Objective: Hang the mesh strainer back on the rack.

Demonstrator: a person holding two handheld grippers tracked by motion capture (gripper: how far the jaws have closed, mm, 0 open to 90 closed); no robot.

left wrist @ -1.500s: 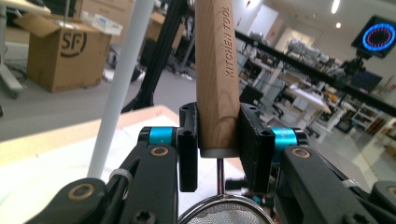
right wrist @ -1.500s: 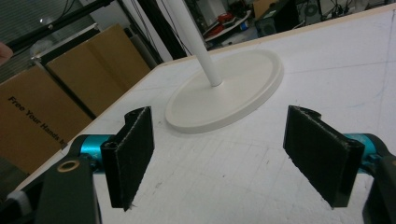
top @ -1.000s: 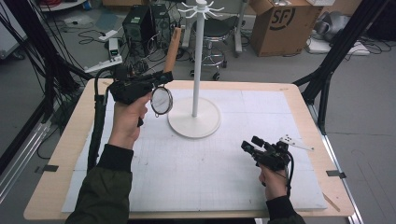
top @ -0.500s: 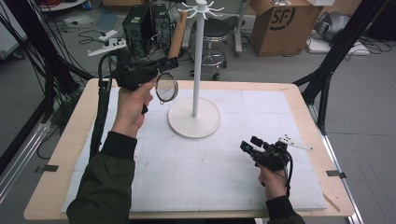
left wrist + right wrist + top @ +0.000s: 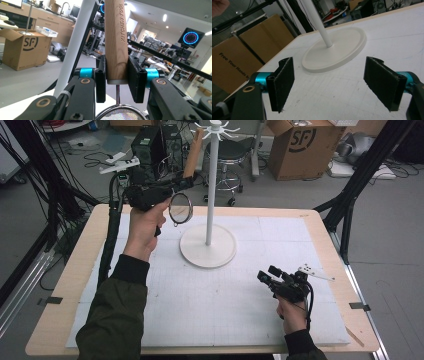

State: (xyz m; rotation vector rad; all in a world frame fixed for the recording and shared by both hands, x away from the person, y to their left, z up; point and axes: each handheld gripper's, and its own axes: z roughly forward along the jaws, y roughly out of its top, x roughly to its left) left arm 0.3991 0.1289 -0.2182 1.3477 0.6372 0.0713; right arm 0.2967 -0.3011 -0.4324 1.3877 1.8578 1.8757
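Place: a robotics lab or research workshop.
Floor: bare grey, strewn with cables (image 5: 75, 145) and a power strip (image 5: 119, 165).
Equipment: black rig frames (image 5: 360, 175), a computer tower (image 5: 147, 145), ring-lit screens (image 5: 191, 38).
Storage: cardboard boxes (image 5: 305, 145), one printed SF.
Work surface: a wooden table (image 5: 65, 285) with a gridded white mat (image 5: 210, 310).
Background: benches, monitors, a sink tap (image 5: 65, 7).

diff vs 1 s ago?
The left gripper, shut on the strainer's wooden handle, lifted the strainer up and away from the person, toward the top of the white stand. The right gripper, jaws open, stayed on the white mat; the stand did not move.
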